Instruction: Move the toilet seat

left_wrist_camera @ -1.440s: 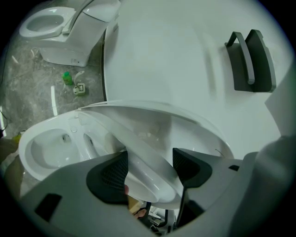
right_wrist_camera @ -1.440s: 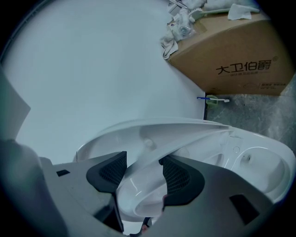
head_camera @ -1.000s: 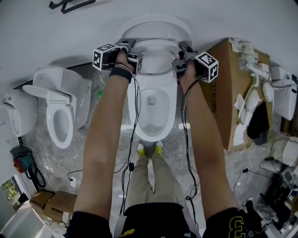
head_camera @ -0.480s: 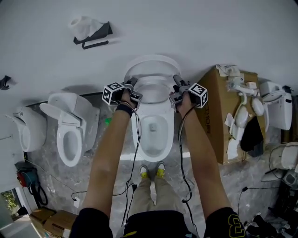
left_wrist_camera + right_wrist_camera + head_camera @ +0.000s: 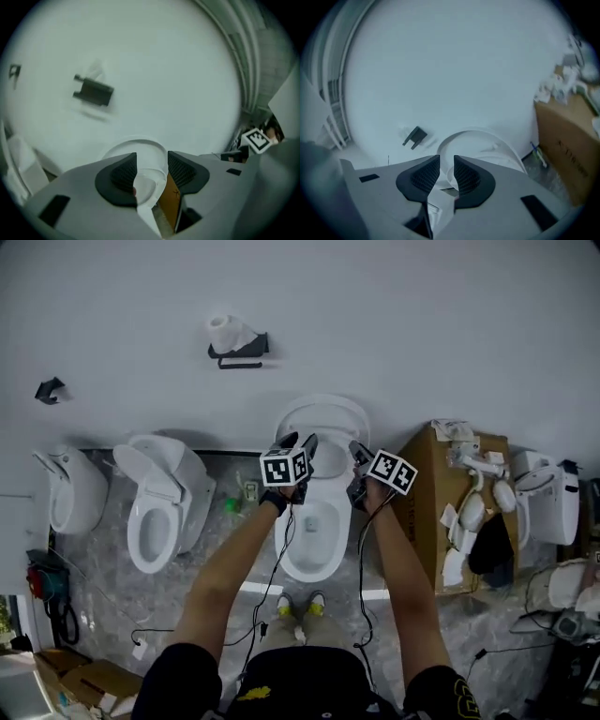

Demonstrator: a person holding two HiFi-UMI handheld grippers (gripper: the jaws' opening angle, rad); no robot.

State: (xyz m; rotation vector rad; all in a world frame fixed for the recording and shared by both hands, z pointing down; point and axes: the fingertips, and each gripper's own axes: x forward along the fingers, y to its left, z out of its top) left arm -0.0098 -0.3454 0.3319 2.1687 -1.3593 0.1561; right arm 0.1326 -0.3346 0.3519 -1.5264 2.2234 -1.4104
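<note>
middle toilet [image 5: 314, 531]: toilet seat [image 5: 323, 418] stands raised against the white wall [image 5: 422, 315]. left gripper [image 5: 302, 444] jaws parted, right gripper [image 5: 356, 454] narrower, both just been closing on nothing. judgement: draw clear evenly, don't nudge the seat. marbled floor [image 5: 103, 568], cardboard box [image 5: 422, 512], paper roll [image 5: 225, 332].

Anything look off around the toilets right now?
Yes: the neighbouring toilet's lid on the left sits crooked, and loose white parts lie heaped over the cardboard box. The middle toilet looks normal.
</note>
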